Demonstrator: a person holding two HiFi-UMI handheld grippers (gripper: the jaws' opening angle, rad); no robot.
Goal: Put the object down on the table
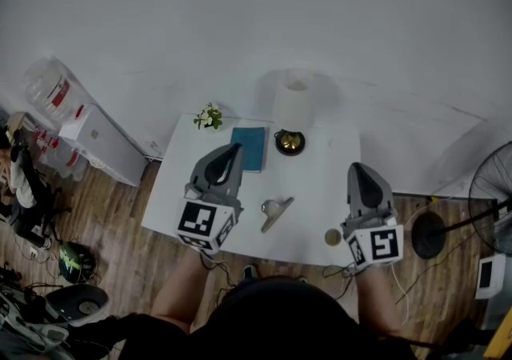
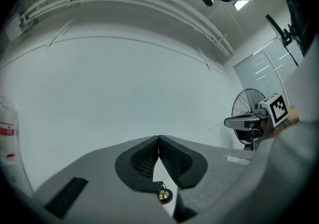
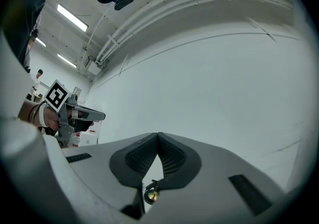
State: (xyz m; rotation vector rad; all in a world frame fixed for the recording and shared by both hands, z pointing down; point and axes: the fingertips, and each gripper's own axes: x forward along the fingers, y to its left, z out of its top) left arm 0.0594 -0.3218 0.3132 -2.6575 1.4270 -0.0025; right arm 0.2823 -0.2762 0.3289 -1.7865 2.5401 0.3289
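My left gripper (image 1: 234, 150) and right gripper (image 1: 358, 169) have jaws closed, empty; lowering carelessly, I may push the grey object (image 1: 276, 213) off the desk (image 1: 320, 190).

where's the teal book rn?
Head view: the teal book lies flat near the far edge of the white table, left of centre, between the small plant on its left and the lamp on its right.

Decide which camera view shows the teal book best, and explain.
The head view. There the book lies flat on the table, nearly its whole cover visible, between the plant and the lamp. Neither gripper view shows it: both look across at the wall.
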